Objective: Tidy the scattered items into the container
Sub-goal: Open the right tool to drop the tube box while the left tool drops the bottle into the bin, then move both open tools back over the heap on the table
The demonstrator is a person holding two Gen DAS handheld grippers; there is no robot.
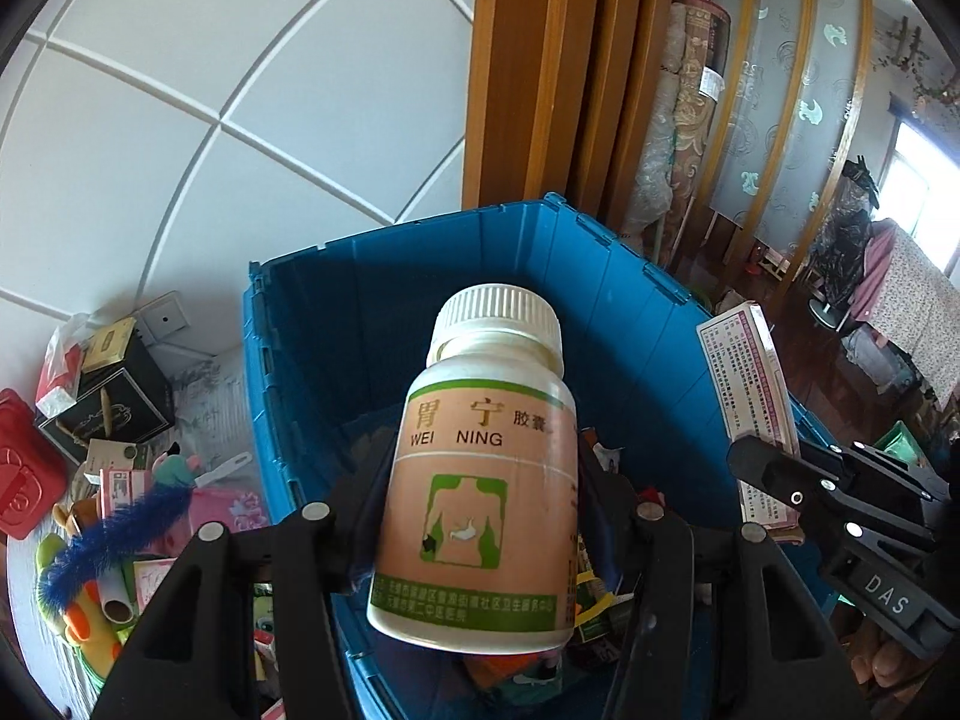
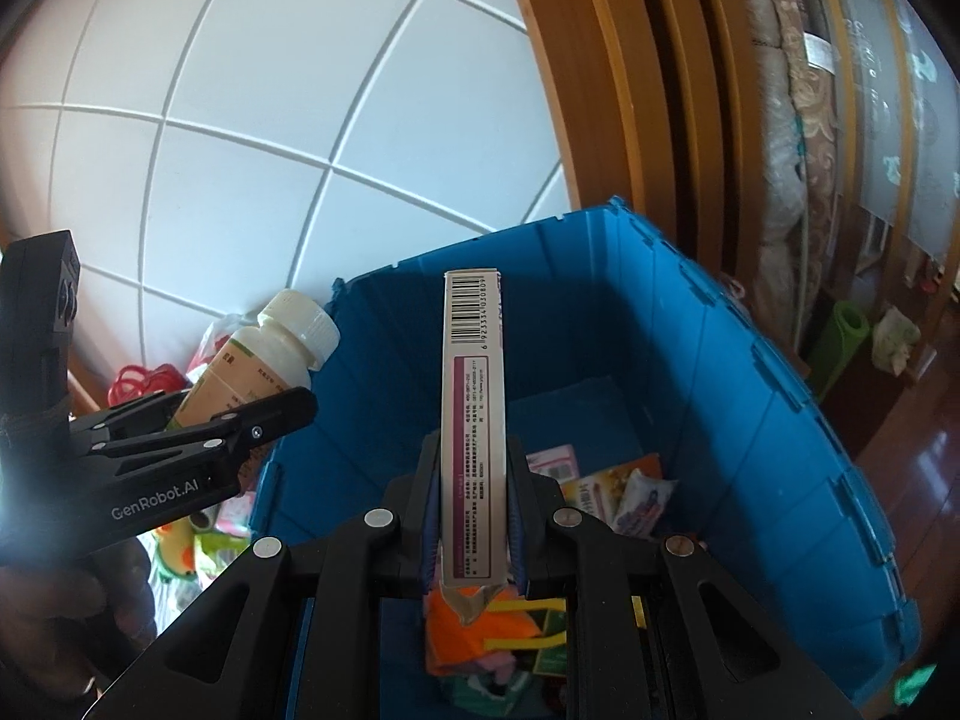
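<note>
My left gripper (image 1: 480, 510) is shut on a white-capped medicine bottle (image 1: 480, 468) with a peach and green label, held over the open blue crate (image 1: 606, 276). The right gripper (image 2: 474, 498) is shut on a thin white and magenta medicine box (image 2: 472, 396) that stands upright over the same blue crate (image 2: 708, 372). In the right wrist view the bottle (image 2: 264, 360) and left gripper (image 2: 240, 420) show at the crate's left rim. The box (image 1: 753, 396) and right gripper (image 1: 774, 468) appear at the right of the left wrist view. Packets and wrappers (image 2: 624, 492) lie on the crate's floor.
Left of the crate lie scattered items: a blue fuzzy stick (image 1: 114, 534), plush toys (image 1: 90, 612), a red case (image 1: 24, 474), a black box (image 1: 114, 402) and cards. A white panelled wall (image 1: 240, 90) and a wooden frame (image 1: 540, 72) stand behind. Wooden floor (image 2: 918, 462) lies to the right.
</note>
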